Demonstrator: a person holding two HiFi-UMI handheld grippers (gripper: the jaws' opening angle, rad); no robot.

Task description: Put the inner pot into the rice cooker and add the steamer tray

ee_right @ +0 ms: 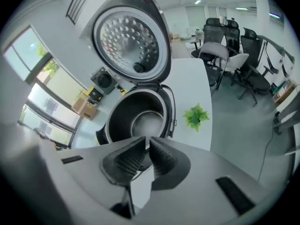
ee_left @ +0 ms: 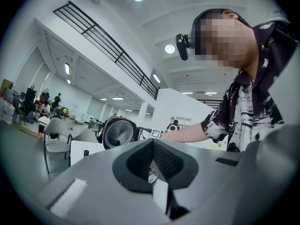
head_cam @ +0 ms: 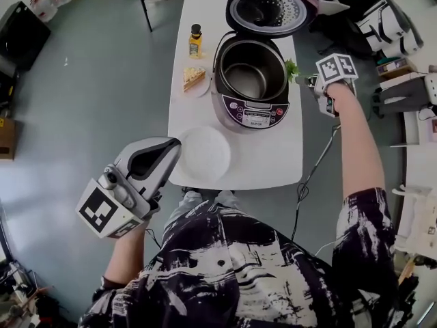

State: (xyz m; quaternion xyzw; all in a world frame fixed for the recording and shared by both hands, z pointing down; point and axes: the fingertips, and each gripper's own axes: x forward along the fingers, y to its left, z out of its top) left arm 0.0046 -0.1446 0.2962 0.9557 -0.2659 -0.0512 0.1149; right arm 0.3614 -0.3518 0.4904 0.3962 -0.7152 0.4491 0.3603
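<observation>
Two grippers, both with fingers together on nothing: the left gripper (head_cam: 167,150) hangs off the table's (head_cam: 273,162) near edge at seven o'clock, beside a white round dish (head_cam: 203,152). Farther on, the inner pot (head_cam: 249,77) sits inside the rice cooker (head_cam: 254,113) — lid (head_cam: 270,9) raised at twelve — with the right gripper (ee_right: 147,139) at its three o'clock.

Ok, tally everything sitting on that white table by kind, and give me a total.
Mauve-and-silver rice cooker, lid open: 1
Dark metal inner pot inside it: 1
Round white plates: 2
Yellow bottle with black cap: 1
Layered food wedge: 1
Green leafy sprig: 1
Total: 7
</observation>
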